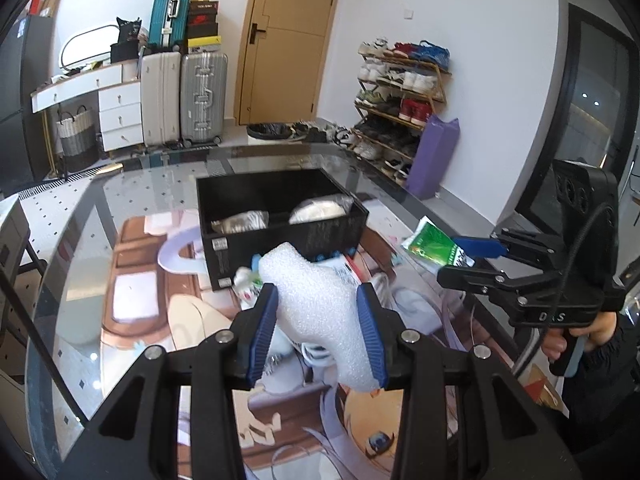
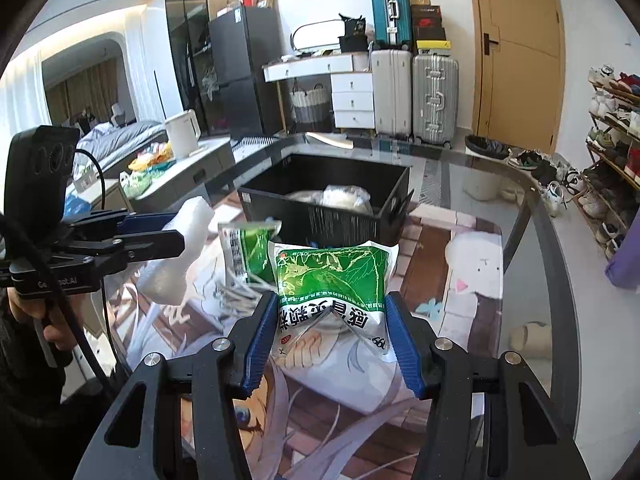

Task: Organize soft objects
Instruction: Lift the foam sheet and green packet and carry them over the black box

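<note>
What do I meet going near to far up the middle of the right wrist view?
Right gripper clamped on the green packet → black plastic crate with white bagged items inside → glass table's far edge → silver suitcase.

Both pictures are bright with daylight. The glass counter [image 1: 72,248] shines and mirrors the room. Walls and the door [image 2: 516,52] bend near the round, dark edges. The second green packet [image 2: 248,252] looks a little blurry. Shadows are soft.
</note>
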Tool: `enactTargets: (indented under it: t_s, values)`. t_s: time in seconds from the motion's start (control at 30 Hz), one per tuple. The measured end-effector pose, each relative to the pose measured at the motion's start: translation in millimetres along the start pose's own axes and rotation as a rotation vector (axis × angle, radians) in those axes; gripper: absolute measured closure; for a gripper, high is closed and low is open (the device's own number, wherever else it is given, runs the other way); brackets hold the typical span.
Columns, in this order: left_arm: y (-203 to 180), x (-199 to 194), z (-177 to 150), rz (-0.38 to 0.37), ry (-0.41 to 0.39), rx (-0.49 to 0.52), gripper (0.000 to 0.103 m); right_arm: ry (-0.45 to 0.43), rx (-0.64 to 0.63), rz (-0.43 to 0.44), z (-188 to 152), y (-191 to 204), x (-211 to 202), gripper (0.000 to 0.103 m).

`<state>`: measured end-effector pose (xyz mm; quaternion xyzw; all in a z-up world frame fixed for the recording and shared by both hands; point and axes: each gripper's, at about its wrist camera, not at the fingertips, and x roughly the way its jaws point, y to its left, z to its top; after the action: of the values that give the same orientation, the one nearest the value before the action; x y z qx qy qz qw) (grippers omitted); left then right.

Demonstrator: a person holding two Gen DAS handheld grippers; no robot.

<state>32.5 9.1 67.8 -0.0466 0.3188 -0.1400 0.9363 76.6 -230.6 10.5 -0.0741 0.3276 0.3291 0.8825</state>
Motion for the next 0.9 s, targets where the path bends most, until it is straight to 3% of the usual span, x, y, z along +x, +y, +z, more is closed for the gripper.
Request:
enactTargets:
  t_s: [0.43,0.9]
  values:
    - [16,12,28,0.059,-0.064,-0.034,0.064,-0.061,0.019,-0.016,28,0,-6,0.048]
    - [31,34,47,0.107,-0.083,-0.063,0.064,-0.081,0.039,-0.019,59,-4,8,0.048]
